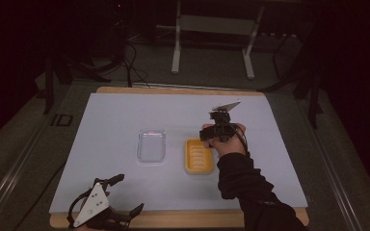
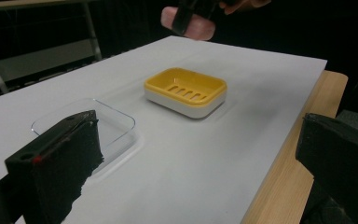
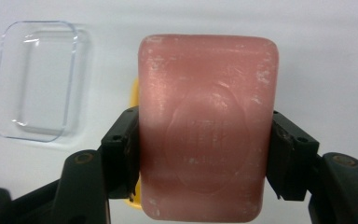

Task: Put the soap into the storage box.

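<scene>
- The room is dim; its upper corners and side edges fall off into near black.
- A wooden table (image 1: 173, 220) fills the middle of the frame, most of it covered by a pale sheet (image 1: 120, 120).
- Grey carpet floor (image 1: 24, 139) surrounds the table on both sides.
- At the upper middle stands a white metal frame (image 1: 176, 53) on two legs.
- Dark cables (image 1: 132, 67) trail over the floor at the upper left.
- Dark stand legs (image 1: 313, 103) rise at the right.
</scene>
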`<control>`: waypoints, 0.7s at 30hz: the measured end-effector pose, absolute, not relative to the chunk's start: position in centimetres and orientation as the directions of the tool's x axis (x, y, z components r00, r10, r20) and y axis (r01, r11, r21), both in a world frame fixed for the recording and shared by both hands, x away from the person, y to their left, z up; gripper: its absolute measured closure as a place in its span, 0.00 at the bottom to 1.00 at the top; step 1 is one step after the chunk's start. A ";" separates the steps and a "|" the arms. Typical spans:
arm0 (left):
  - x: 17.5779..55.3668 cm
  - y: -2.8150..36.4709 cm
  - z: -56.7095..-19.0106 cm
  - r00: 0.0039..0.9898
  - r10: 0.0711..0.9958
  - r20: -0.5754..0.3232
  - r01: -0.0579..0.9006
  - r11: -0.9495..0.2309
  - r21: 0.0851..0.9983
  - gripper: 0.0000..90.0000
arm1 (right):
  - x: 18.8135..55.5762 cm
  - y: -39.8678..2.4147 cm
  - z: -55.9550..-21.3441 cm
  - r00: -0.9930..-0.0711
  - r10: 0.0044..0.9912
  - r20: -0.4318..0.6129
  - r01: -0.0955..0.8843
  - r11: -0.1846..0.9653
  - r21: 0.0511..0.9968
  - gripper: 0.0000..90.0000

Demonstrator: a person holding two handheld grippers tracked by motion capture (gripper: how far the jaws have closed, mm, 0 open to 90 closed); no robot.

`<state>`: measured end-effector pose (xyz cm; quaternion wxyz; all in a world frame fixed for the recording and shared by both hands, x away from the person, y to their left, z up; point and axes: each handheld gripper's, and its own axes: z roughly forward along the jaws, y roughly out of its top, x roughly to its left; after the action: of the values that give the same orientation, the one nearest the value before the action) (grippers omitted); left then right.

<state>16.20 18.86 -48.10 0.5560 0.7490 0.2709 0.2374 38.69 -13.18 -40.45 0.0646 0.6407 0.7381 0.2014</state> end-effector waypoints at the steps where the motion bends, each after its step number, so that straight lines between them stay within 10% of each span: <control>1: 16.2 18.8 -48.1 0.741 0.669 0.054 0.141 -0.233 0.962 0.01 | 38.6 -12.7 -40.5 -0.172 0.972 0.161 0.922 0.101 0.375 0.41; 21: 16.2 18.7 -48.1 0.744 0.665 0.056 0.140 -0.237 0.961 0.01 | 37.9 -9.3 -46.2 -0.139 0.985 0.099 0.942 0.100 0.321 0.41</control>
<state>16.24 18.74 -48.12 0.5561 0.7503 0.2684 0.2362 37.93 -9.33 -46.23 0.0701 0.6525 0.7384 0.1553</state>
